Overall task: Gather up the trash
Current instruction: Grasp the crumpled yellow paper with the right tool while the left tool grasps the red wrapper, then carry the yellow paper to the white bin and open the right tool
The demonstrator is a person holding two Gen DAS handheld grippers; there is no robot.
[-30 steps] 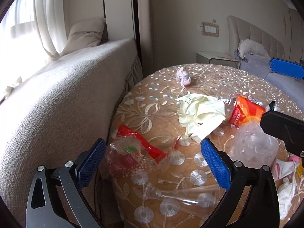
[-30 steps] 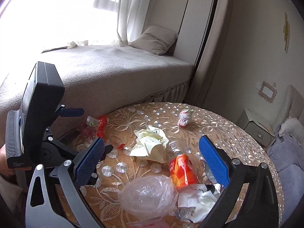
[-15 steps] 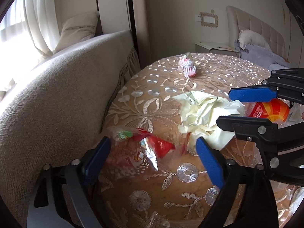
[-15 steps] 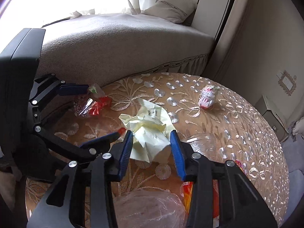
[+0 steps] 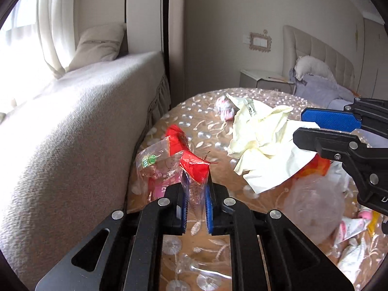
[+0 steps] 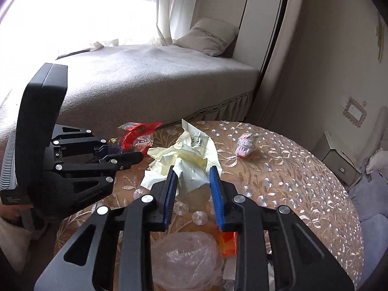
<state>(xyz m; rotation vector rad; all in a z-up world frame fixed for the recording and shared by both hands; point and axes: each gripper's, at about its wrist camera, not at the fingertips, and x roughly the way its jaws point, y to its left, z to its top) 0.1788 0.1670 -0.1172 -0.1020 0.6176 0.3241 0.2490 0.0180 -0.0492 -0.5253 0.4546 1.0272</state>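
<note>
My left gripper is shut on a clear and red plastic wrapper and holds it above the round table's left edge; the wrapper also shows in the right wrist view. My right gripper is shut on a crumpled pale yellow paper, lifted off the table; the paper also shows in the left wrist view. The left gripper sits just left of the paper.
On the gold embroidered tablecloth lie a pink and white wrapper, a crumpled clear plastic bag, an orange packet and small wrappers. A grey cushioned window seat runs along the left. A bed stands behind.
Both grippers have closed: the left on the red and clear wrapper, the right on the yellow paper. Both pieces have been lifted off the table.
</note>
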